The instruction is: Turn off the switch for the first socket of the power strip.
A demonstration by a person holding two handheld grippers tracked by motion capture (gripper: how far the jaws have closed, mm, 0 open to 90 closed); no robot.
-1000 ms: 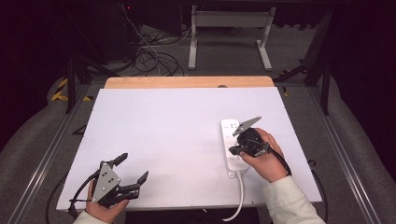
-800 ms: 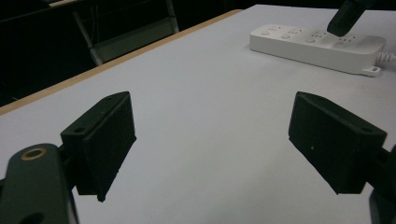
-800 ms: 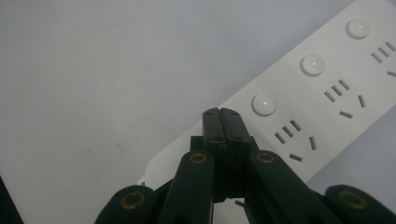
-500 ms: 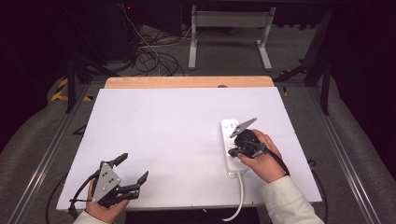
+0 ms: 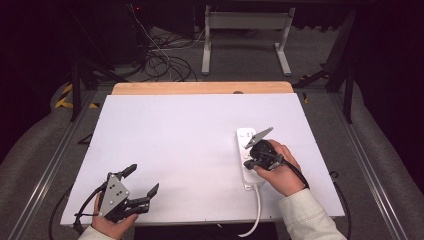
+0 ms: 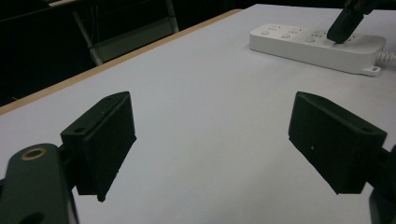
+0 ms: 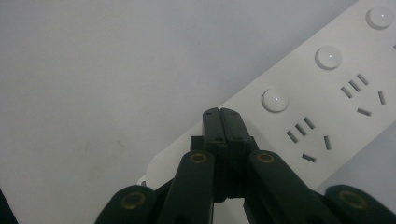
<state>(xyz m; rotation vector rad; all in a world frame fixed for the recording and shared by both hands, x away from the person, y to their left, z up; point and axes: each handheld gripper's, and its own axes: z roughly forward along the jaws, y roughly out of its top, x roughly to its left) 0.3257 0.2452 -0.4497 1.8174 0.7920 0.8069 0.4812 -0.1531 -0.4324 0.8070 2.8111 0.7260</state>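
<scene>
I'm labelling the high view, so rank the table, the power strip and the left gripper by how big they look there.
1. table
2. power strip and left gripper: they look about alike, and a hand covers part of each, so no ranking.

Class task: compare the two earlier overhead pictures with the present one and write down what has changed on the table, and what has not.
Nothing has visibly changed. The right gripper, jaws shut, stays with its tip on the power strip near the cable end. The left gripper stays open near the table's front left corner, holding nothing. The strip lies where it did.
</scene>
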